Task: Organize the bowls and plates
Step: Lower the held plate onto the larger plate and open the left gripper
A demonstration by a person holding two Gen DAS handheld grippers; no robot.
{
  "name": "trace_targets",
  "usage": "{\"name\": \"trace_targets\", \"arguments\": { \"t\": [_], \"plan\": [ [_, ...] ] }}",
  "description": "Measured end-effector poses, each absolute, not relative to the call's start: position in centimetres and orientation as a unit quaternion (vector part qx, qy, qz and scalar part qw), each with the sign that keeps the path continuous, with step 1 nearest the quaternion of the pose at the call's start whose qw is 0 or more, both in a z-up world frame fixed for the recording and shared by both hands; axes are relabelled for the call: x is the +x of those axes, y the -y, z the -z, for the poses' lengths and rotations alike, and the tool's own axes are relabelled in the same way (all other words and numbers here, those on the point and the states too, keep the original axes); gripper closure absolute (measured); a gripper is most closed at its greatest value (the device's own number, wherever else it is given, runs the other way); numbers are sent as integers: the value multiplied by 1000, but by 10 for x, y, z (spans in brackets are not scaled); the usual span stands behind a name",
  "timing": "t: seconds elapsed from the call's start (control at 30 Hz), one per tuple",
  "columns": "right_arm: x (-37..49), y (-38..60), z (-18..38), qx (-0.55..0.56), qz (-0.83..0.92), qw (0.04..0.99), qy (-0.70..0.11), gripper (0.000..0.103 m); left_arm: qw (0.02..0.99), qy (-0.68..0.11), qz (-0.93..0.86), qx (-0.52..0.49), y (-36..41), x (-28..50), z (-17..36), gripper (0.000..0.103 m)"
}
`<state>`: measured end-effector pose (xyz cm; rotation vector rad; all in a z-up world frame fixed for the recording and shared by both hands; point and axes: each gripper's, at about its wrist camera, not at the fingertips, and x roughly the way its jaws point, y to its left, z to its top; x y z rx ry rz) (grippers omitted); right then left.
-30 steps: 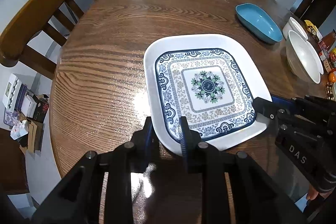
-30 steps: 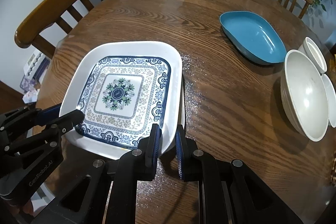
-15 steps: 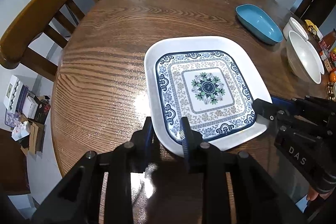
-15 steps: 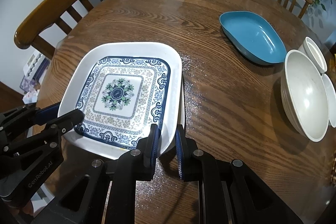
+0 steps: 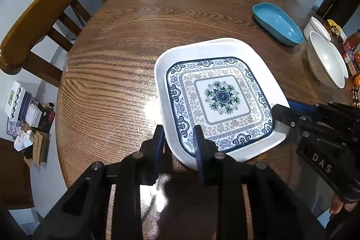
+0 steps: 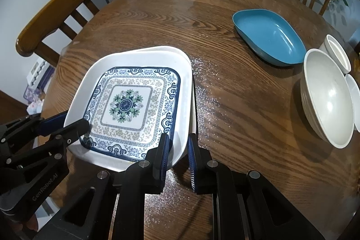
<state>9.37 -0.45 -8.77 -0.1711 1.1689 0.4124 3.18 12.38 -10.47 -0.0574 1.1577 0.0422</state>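
A square white plate with a blue patterned centre (image 5: 221, 96) lies near the front of the round wooden table (image 5: 126, 42). My left gripper (image 5: 178, 141) is shut on its near left corner, one finger on each side of the rim. My right gripper (image 6: 177, 145) is shut on the near right corner of the same plate (image 6: 126, 105). Each view shows the other gripper clamped on its corner: the right gripper (image 5: 285, 109) and the left gripper (image 6: 67, 123). Under the patterned plate a plain white plate (image 6: 166, 48) shows only its far and right rim.
A blue oval dish (image 6: 268, 37) sits at the back right. A large white bowl (image 6: 326, 98) and a smaller white bowl (image 6: 337, 53) stand by the right edge, with jars (image 5: 351, 46) beyond. Wooden chairs (image 5: 45, 15) ring the table.
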Motion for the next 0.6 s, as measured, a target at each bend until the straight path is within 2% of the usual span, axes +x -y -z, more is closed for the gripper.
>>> {"name": "trace_targets", "arguments": {
  "t": [0.27,0.43,0.6],
  "plan": [
    [92,5,87,-78,-191,812,-546,87,847,-531,-17,-24,-121,31,95,76],
    [91,7,84,-70,-191,814,-544,87,848,-529,-16,-21,-119,32,93,62],
    [91,11,81,-63,-192,816,-542,87,849,-527,-16,-22,-120,31,92,57]
  ]
}}
